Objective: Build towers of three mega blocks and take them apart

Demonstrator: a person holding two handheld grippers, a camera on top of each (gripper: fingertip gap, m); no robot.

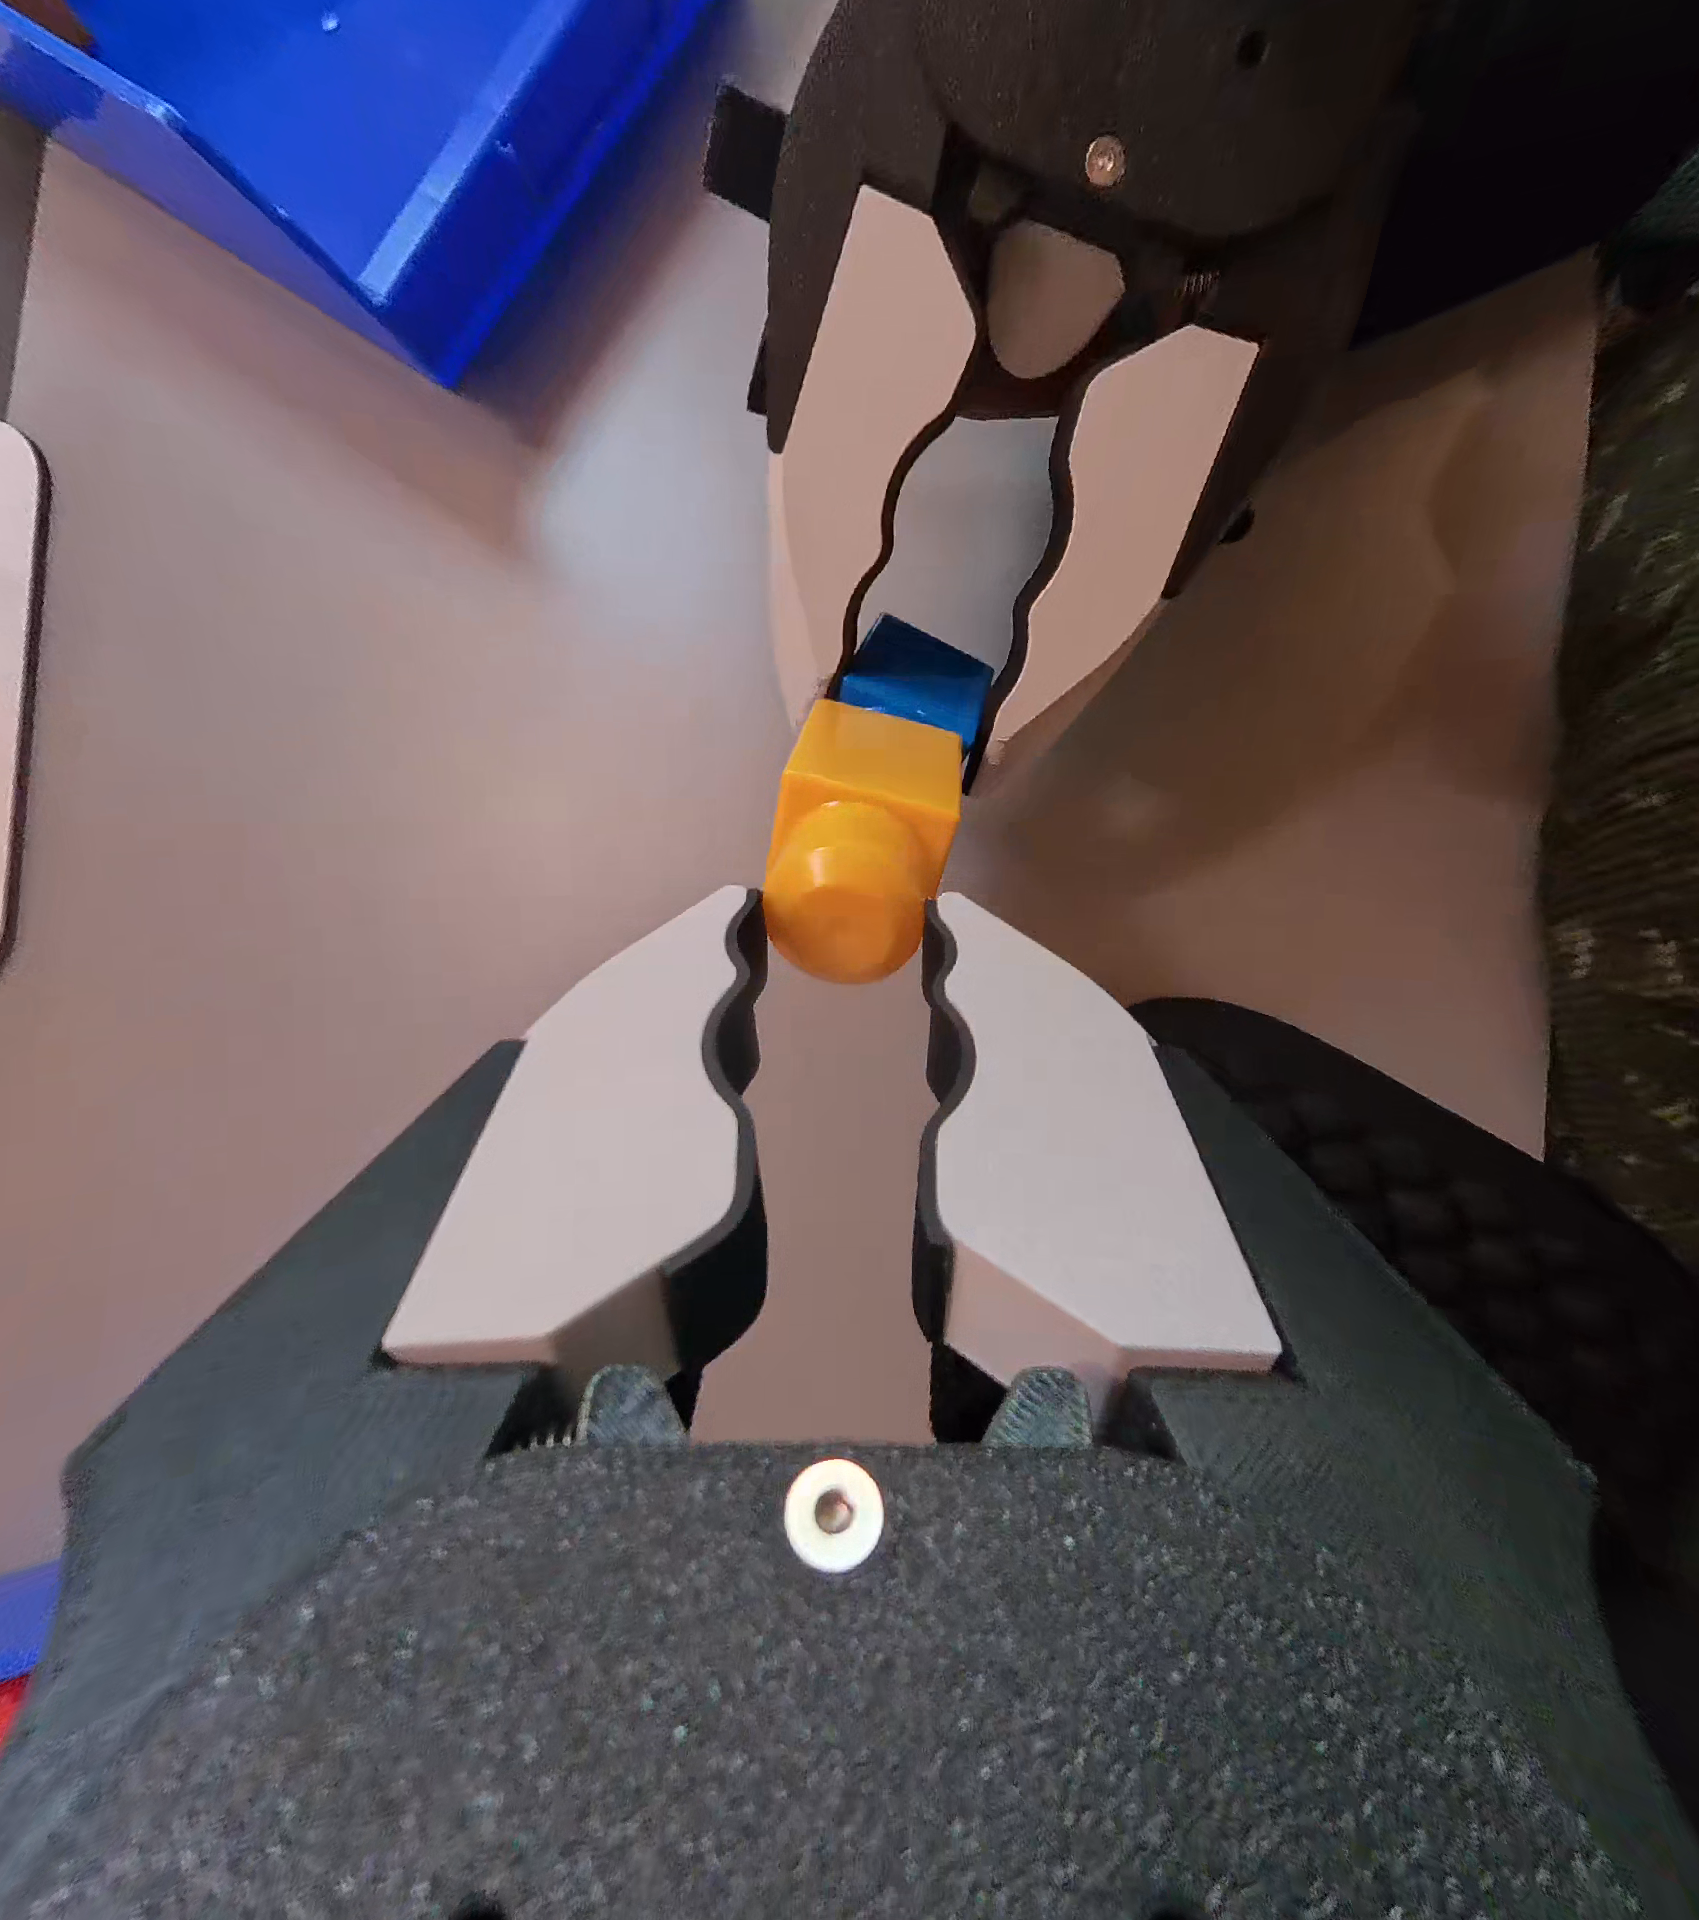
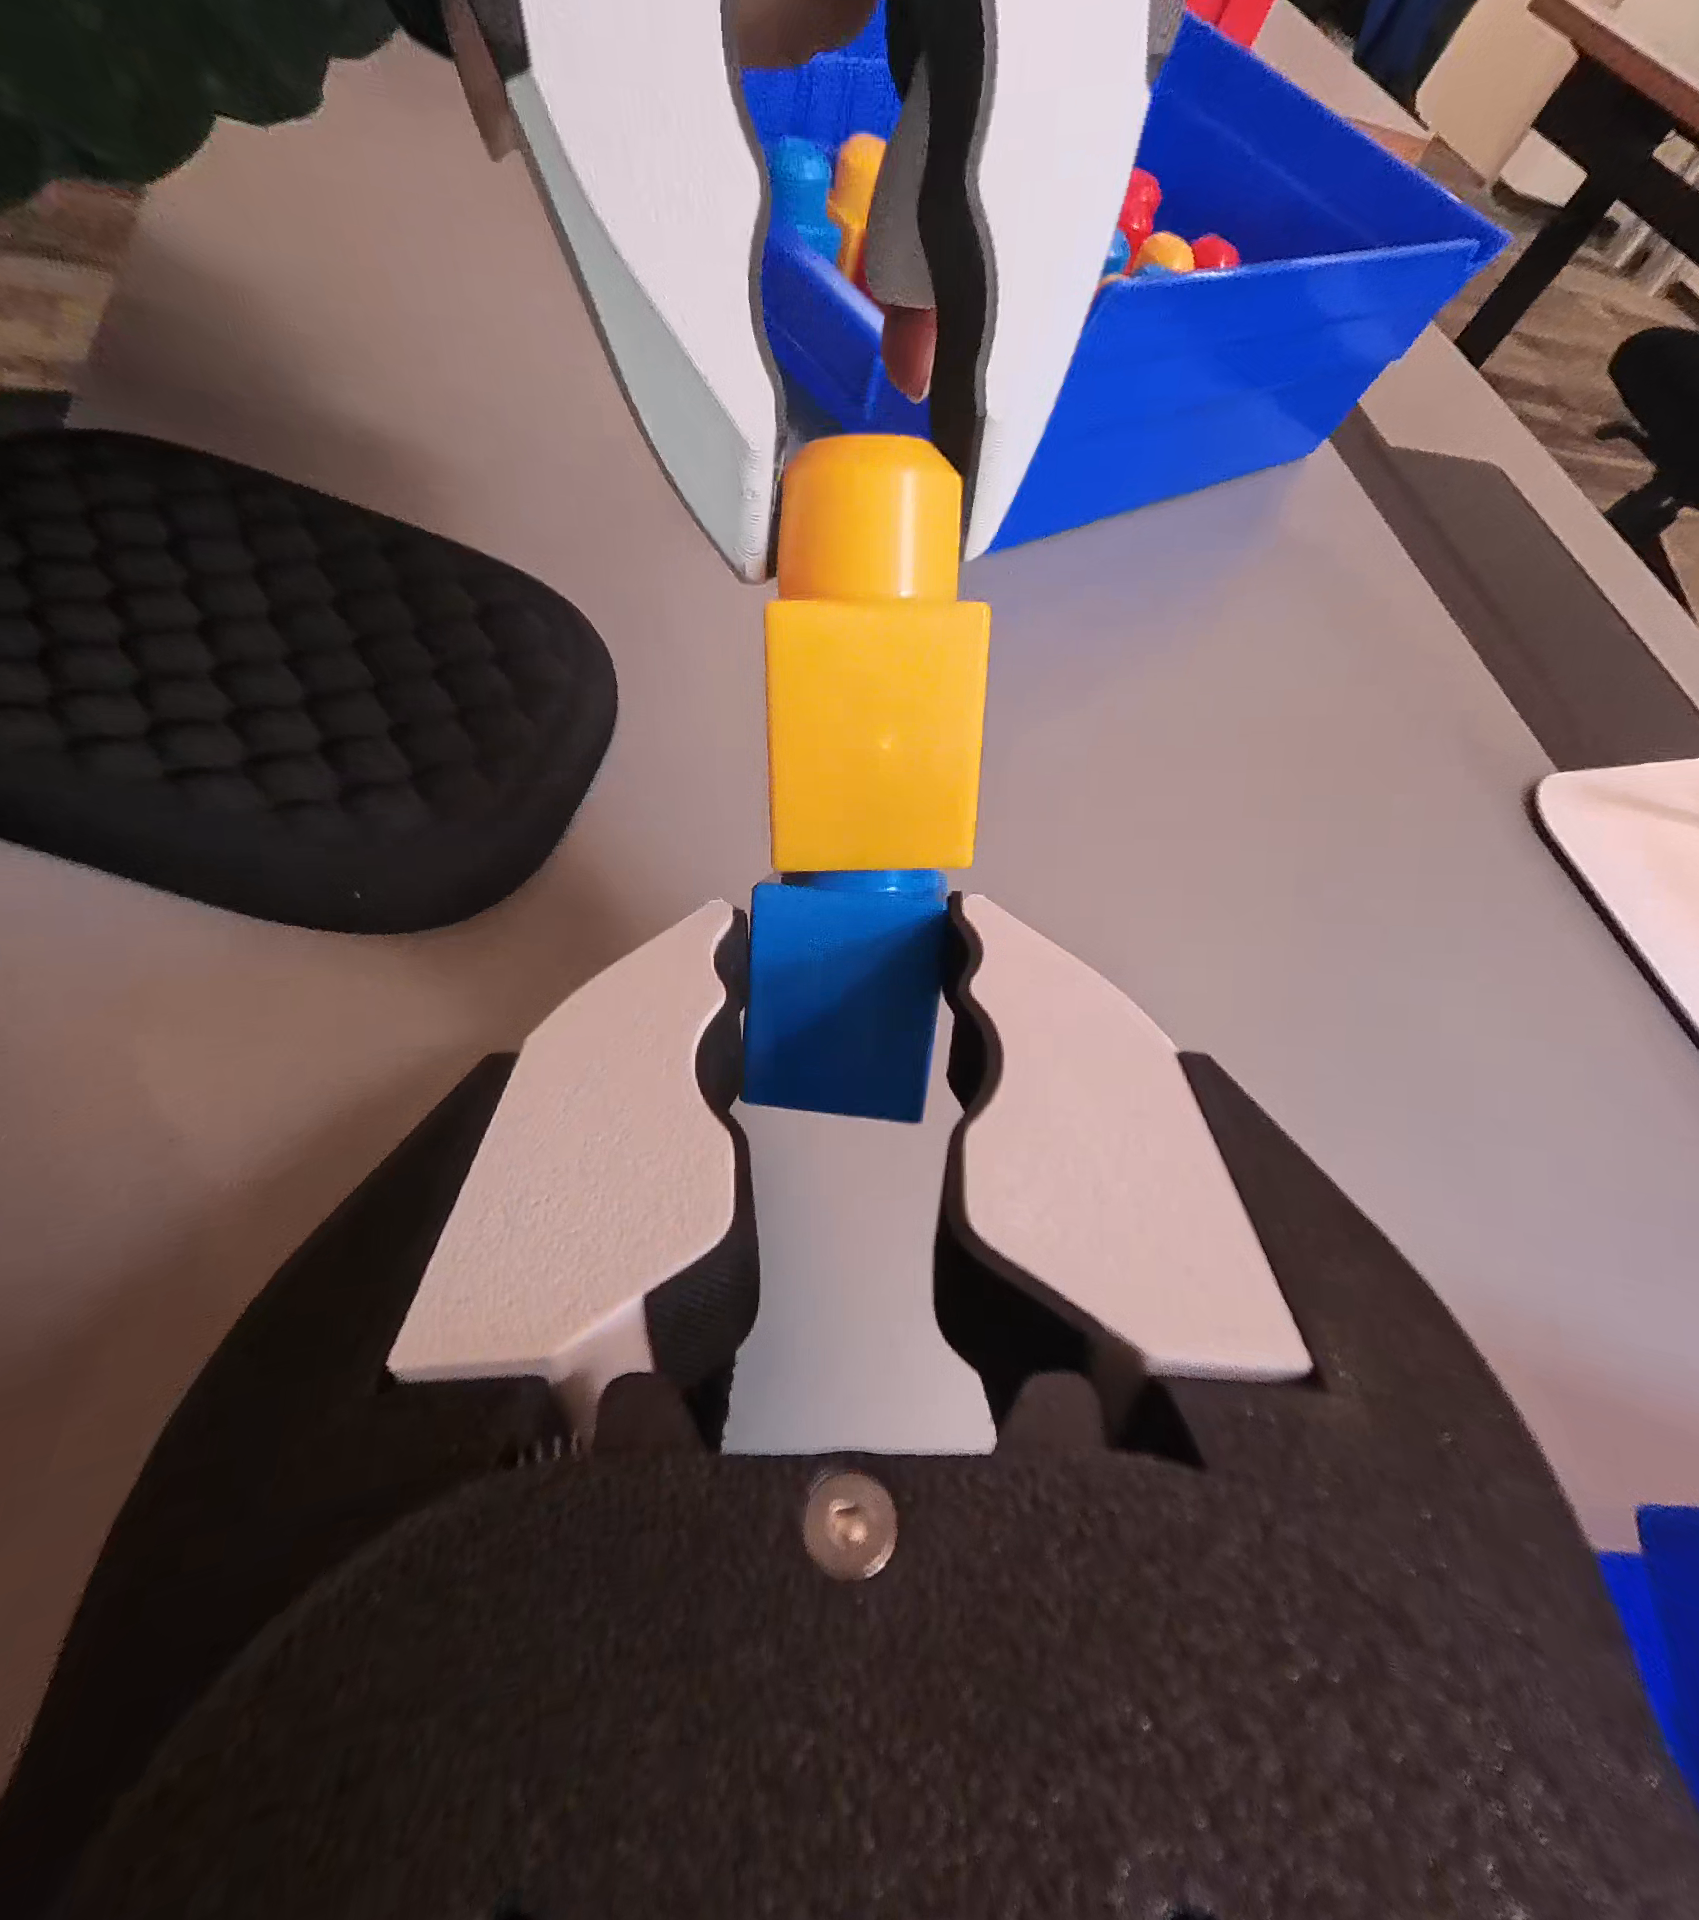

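Note:
A yellow mega block (image 2: 876, 738) is stacked on a blue mega block (image 2: 840, 1008), with a thin gap where the blue stud shows. My right gripper (image 2: 845, 925) is shut on the blue block's sides. My left gripper (image 1: 840, 914) is shut on the yellow block (image 1: 871, 790) at its round stud. The stack is held in the air above the grey table (image 2: 1240, 831), with the two grippers facing each other. In the left wrist view my right gripper (image 1: 918, 717) comes in from the top, holding the blue block (image 1: 918, 681). In the right wrist view my left gripper (image 2: 871, 520) comes in from the top.
A blue bin (image 2: 1240, 343) with several loose blocks stands behind the stack. Another blue bin (image 1: 357, 156) lies at the left wrist view's upper left. A black textured pad (image 2: 201, 675) lies left, a white board (image 2: 1676, 914) right. A camouflage sleeve (image 1: 1697, 727) is at the right edge. My right fingertips sit around 6 cm from my left ones.

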